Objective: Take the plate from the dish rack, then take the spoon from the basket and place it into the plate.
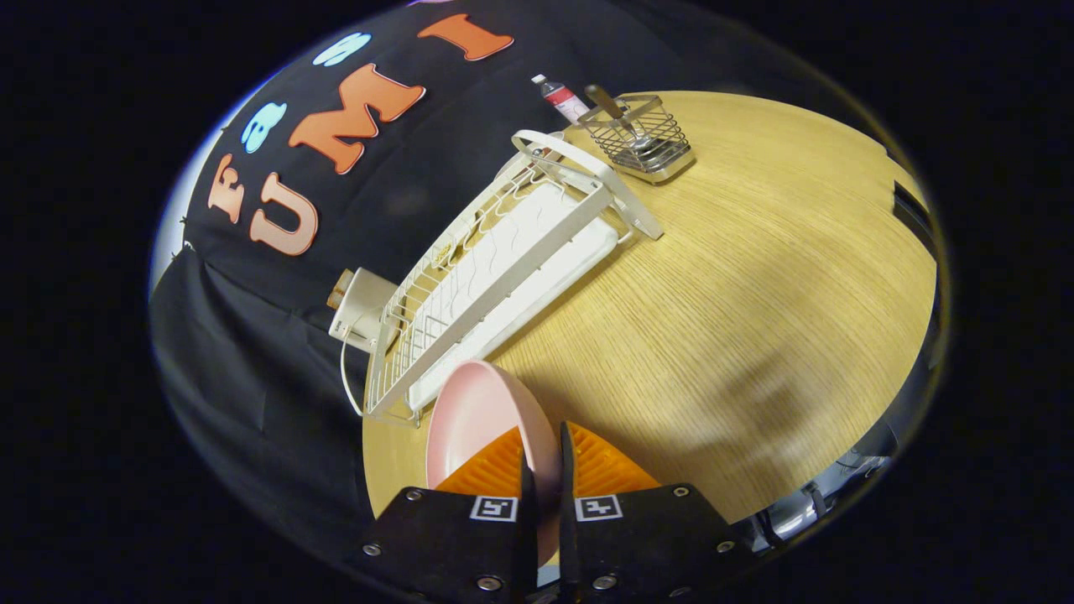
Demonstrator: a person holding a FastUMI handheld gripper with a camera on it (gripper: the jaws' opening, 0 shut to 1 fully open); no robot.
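Between the ridged fingers (545, 470), smooth pink plate (478, 411) clamped edgewise, above wood-grain table (713, 319), white wire rack (495, 268) beyond

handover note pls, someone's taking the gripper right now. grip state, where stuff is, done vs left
Gripper: shut on the pink plate, rim pinched between both fingers, plate held on edge.
Plate is out of the white dish rack, just in front of its near end, above the wooden table.
Spoon stands in the wire basket past the rack's far end.
Done: plate taken.
Left: set plate down, fetch spoon, place it into the plate.
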